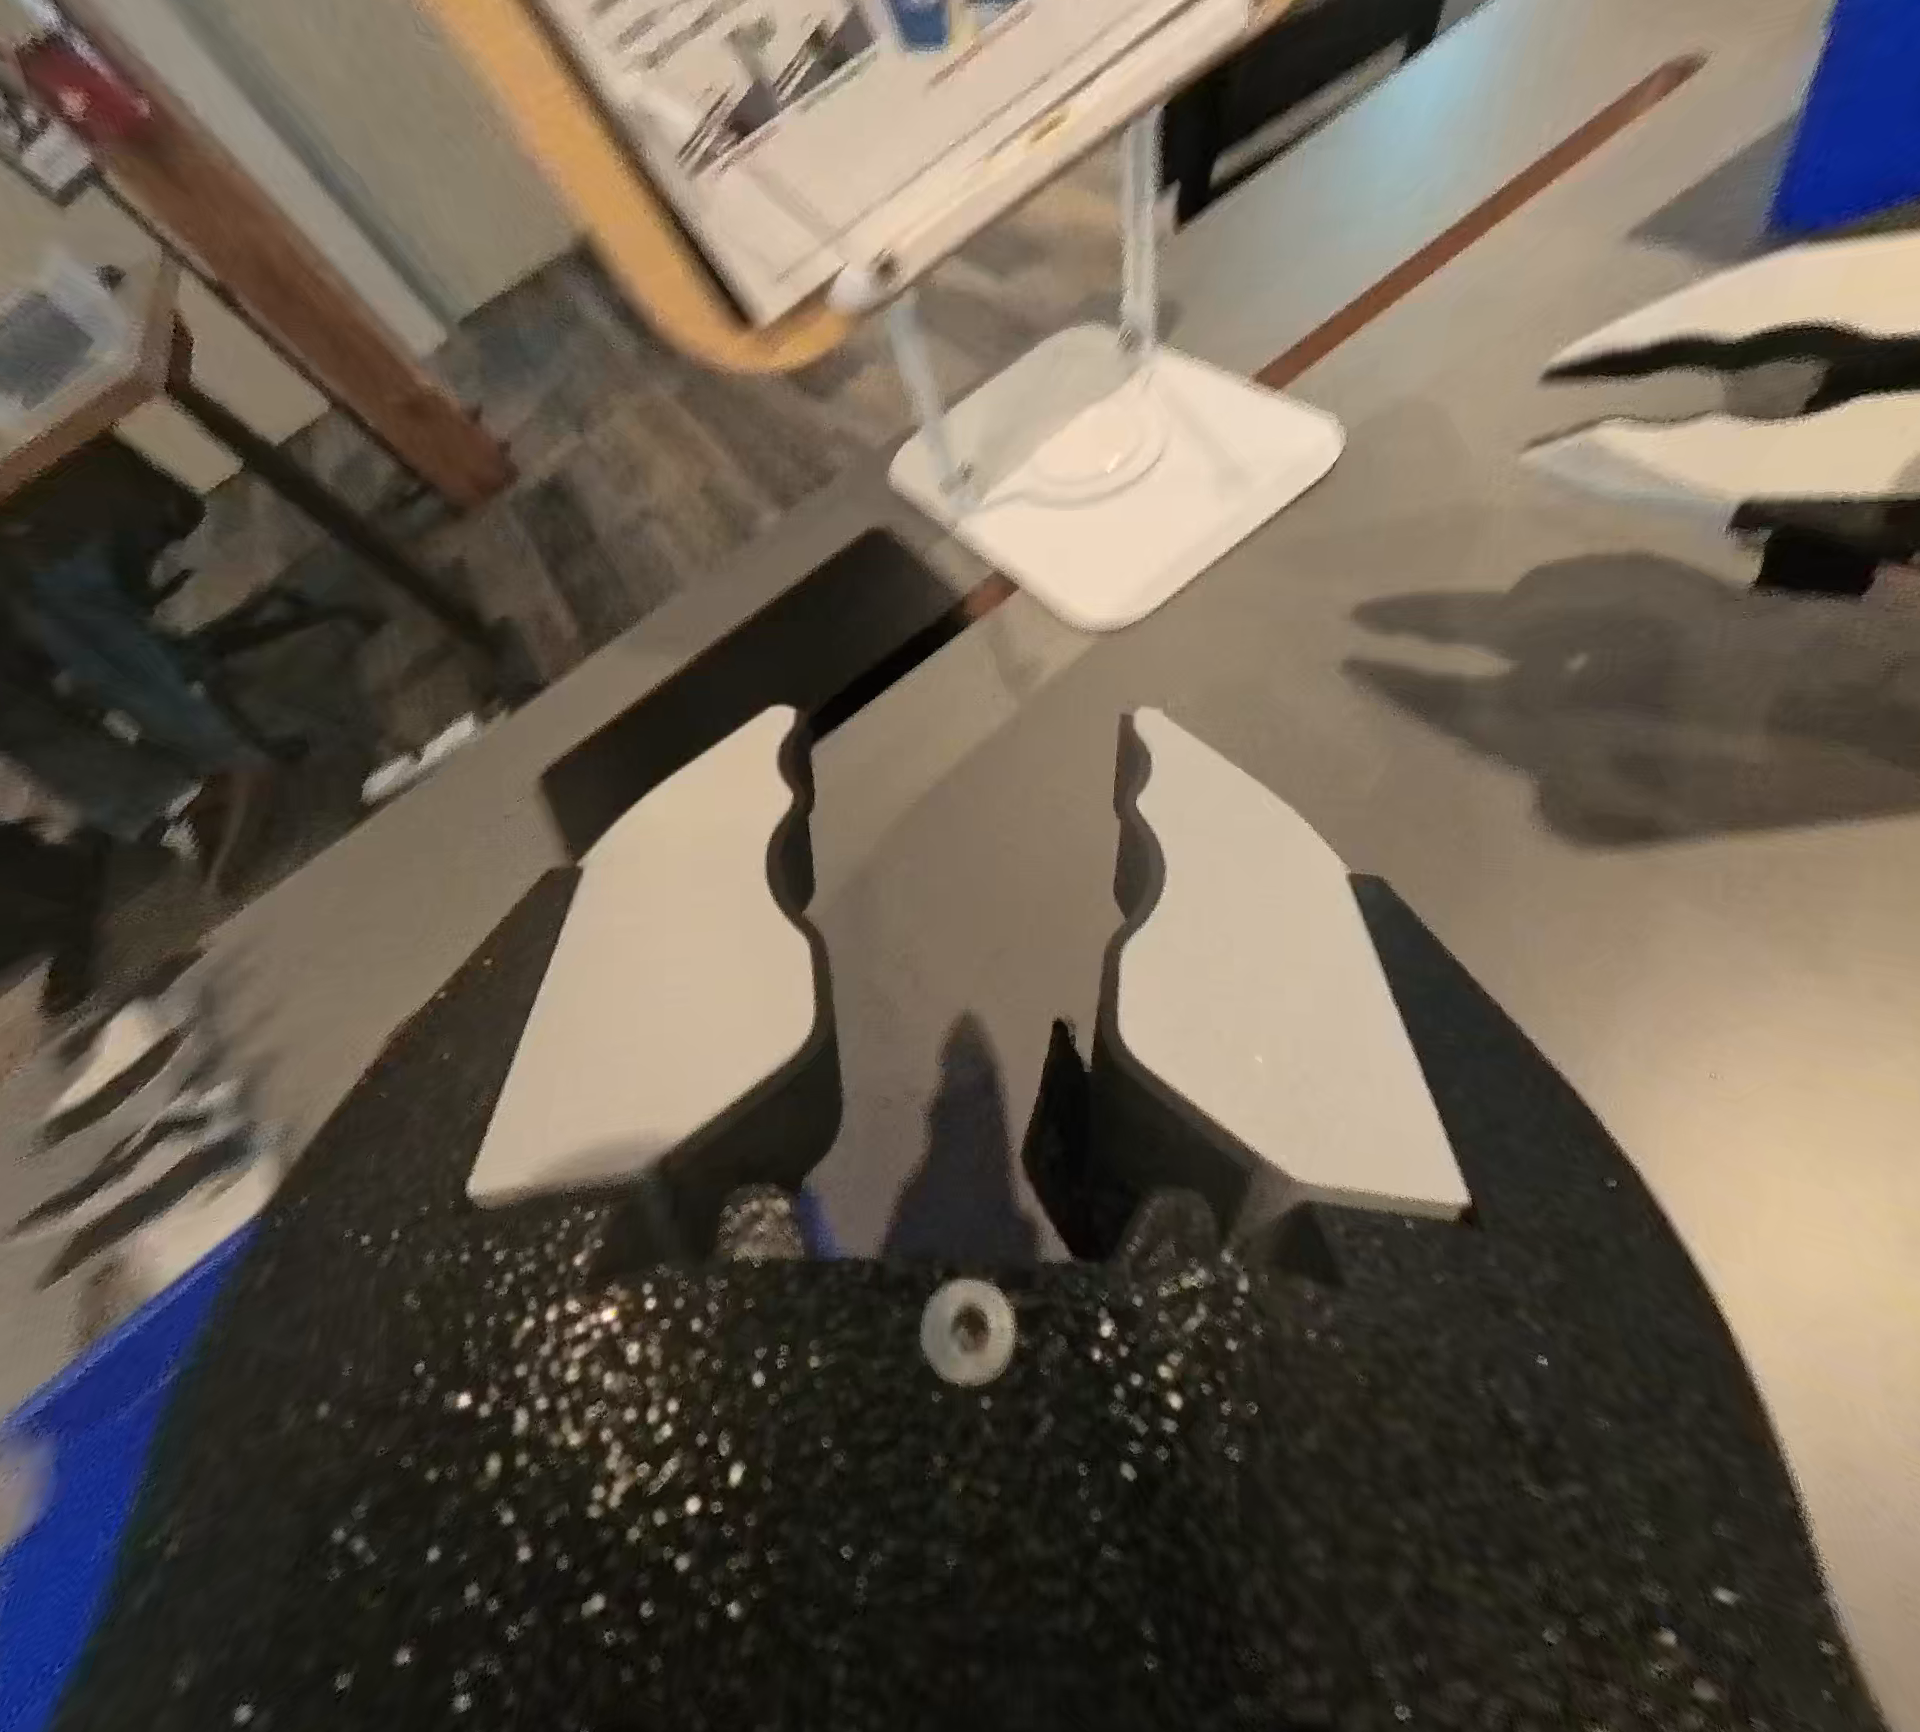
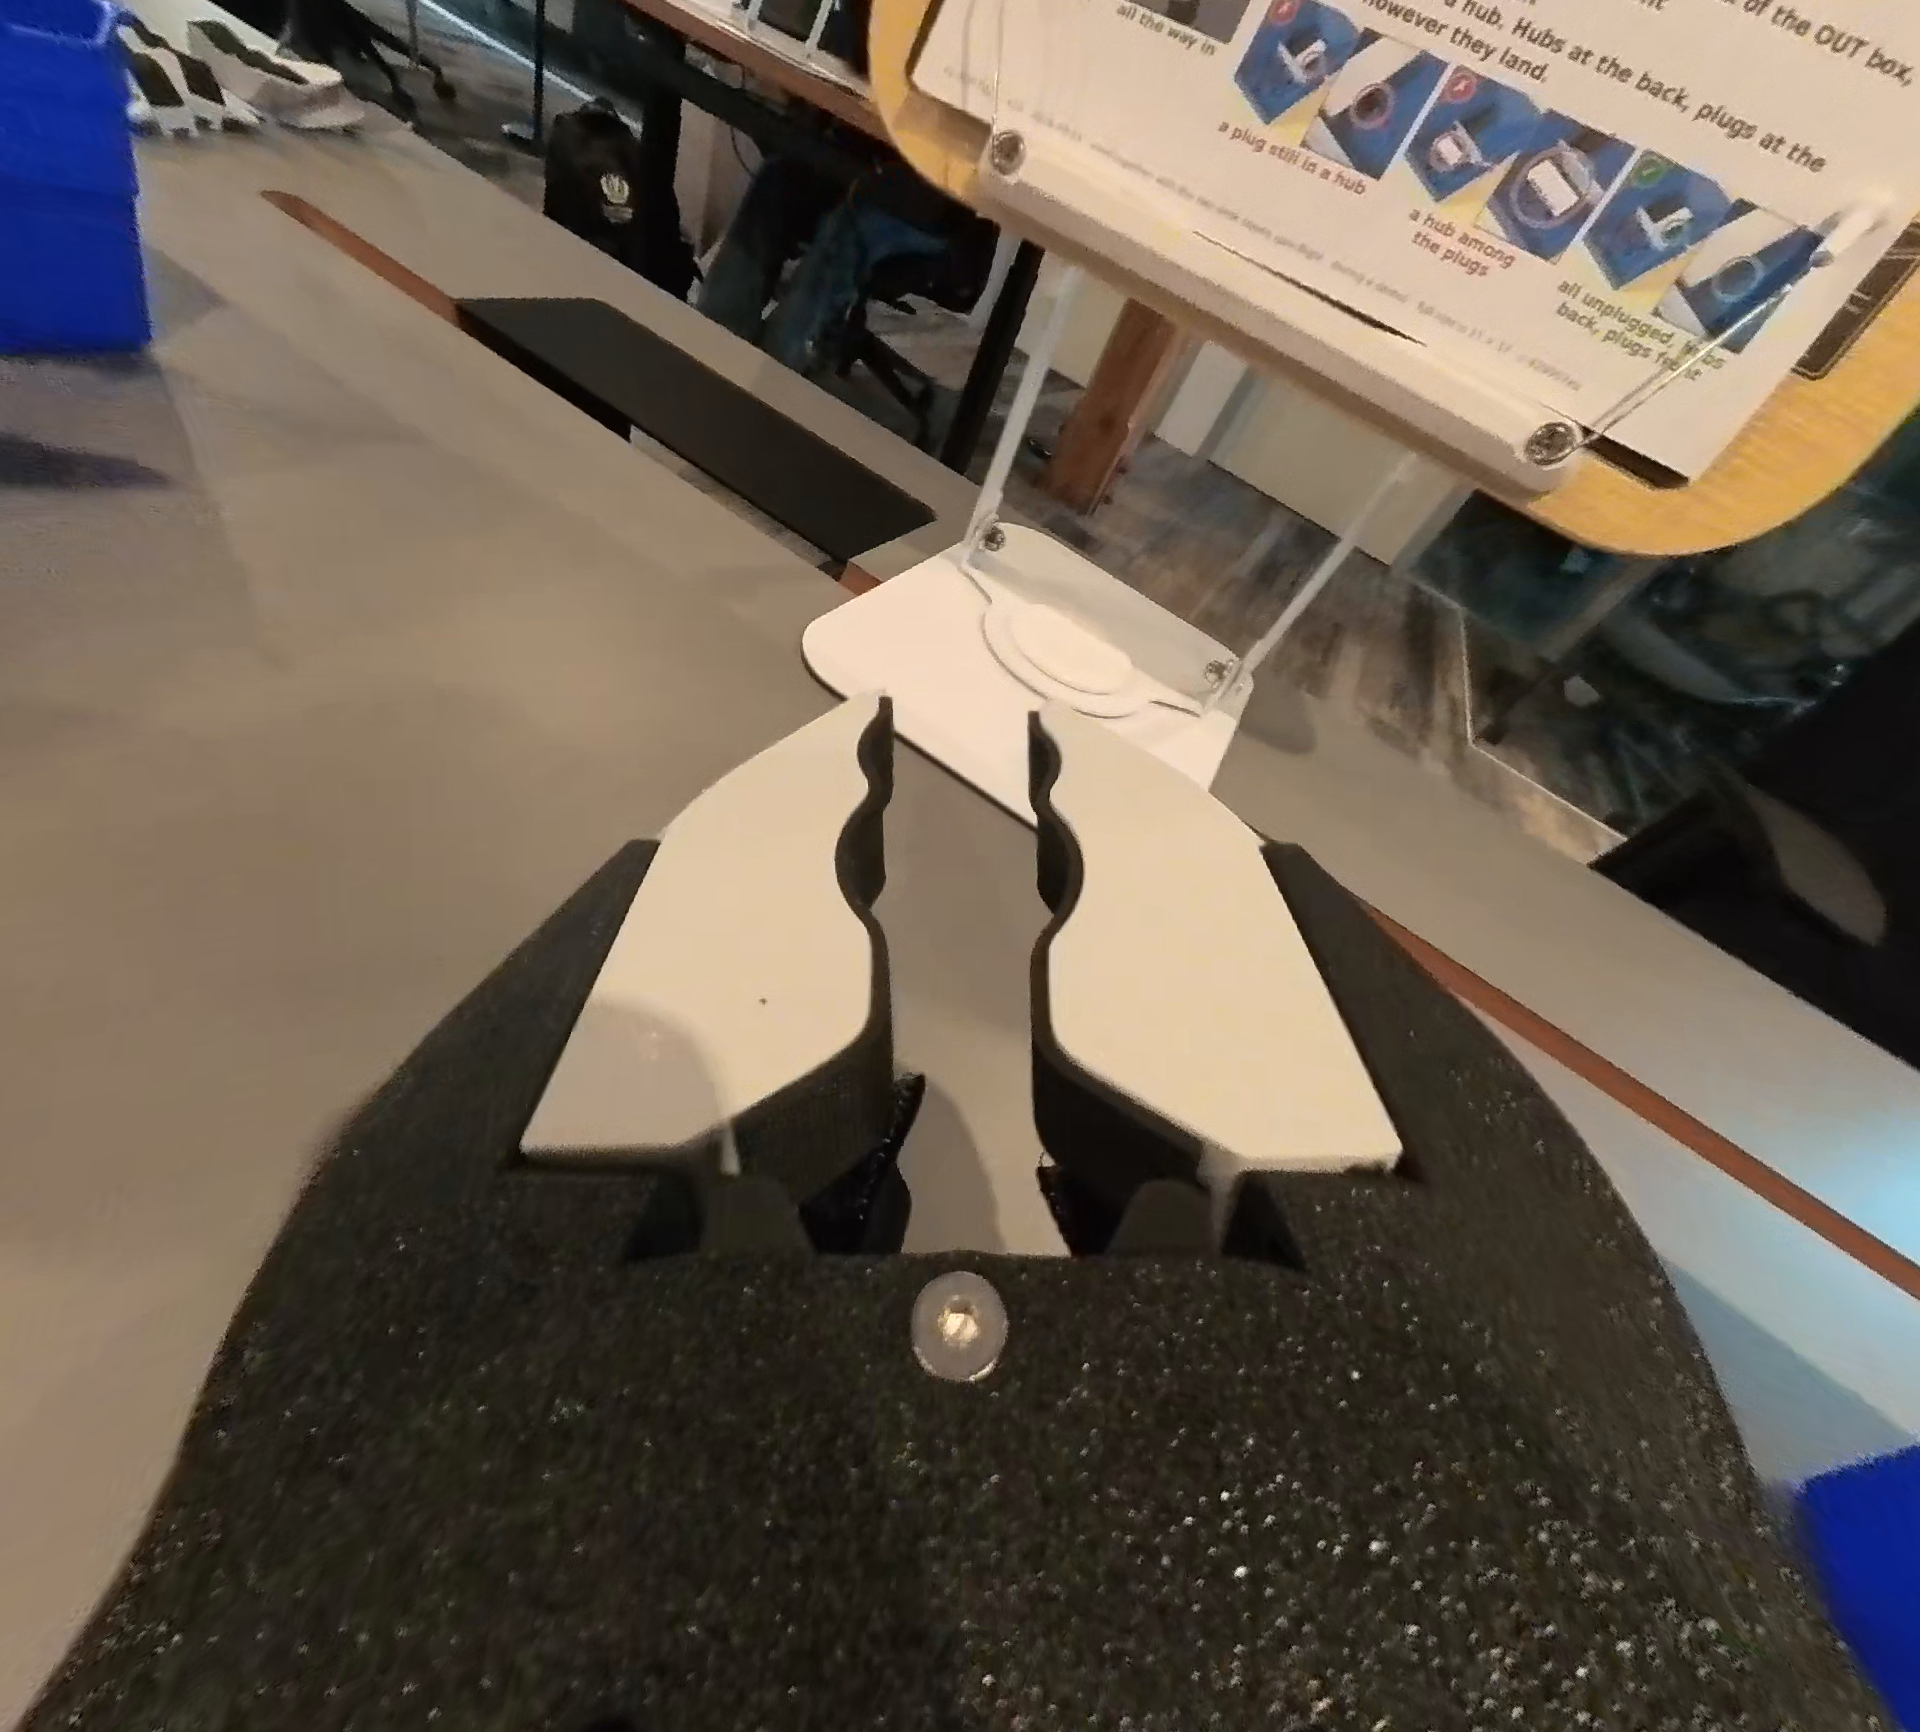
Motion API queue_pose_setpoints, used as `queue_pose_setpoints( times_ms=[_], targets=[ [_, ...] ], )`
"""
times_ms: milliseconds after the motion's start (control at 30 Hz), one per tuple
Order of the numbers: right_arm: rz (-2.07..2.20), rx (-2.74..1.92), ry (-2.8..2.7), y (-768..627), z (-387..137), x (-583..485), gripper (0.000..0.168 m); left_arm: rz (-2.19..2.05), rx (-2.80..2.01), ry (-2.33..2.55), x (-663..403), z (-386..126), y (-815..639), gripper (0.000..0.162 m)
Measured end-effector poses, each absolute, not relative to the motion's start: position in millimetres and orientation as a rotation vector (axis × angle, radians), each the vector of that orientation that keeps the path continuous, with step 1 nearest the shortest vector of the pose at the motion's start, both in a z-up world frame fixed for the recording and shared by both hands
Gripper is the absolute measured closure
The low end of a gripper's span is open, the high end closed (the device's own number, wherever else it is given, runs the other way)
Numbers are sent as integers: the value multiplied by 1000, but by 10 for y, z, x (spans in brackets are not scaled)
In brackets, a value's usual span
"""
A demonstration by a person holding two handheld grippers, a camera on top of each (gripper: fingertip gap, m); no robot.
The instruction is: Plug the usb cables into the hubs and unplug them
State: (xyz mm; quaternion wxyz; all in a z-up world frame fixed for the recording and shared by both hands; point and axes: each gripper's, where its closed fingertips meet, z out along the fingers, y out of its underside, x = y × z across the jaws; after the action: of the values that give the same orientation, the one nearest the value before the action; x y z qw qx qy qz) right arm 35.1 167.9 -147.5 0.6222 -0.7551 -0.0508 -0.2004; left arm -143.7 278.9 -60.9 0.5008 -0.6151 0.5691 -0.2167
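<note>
Cables and hubs: nowhere in either view, whereabouts unknown. Left gripper parted wide, holding nothing, above bare grey table. Blue bin at far left, contents hidden. Sign stand just beyond right gripper, parted, empty. Likely risk: knocking the stand while swinging toward the bins.

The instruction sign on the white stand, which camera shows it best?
The right wrist view: the instruction sign is close and sharp above its white base. The left wrist view shows it tilted and motion-blurred.
</note>
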Motion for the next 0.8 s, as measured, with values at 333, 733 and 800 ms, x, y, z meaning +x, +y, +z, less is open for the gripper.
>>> queue_pose_setpoints(
  times_ms=[333,733,800],
  targets=[
    [-475,-1749,-153,1722,-1577,337,148,-217,-1806,1276,-2734,-763,3610,129],
    [-495,-1725,-118,1716,-1527,457,148,185,-2196,2039,-3160,-2024,4292,117],
    [-503,-1718,-131,1714,-1511,444,148,186,-2223,2081,-3158,-2145,4320,117]
  ],
)
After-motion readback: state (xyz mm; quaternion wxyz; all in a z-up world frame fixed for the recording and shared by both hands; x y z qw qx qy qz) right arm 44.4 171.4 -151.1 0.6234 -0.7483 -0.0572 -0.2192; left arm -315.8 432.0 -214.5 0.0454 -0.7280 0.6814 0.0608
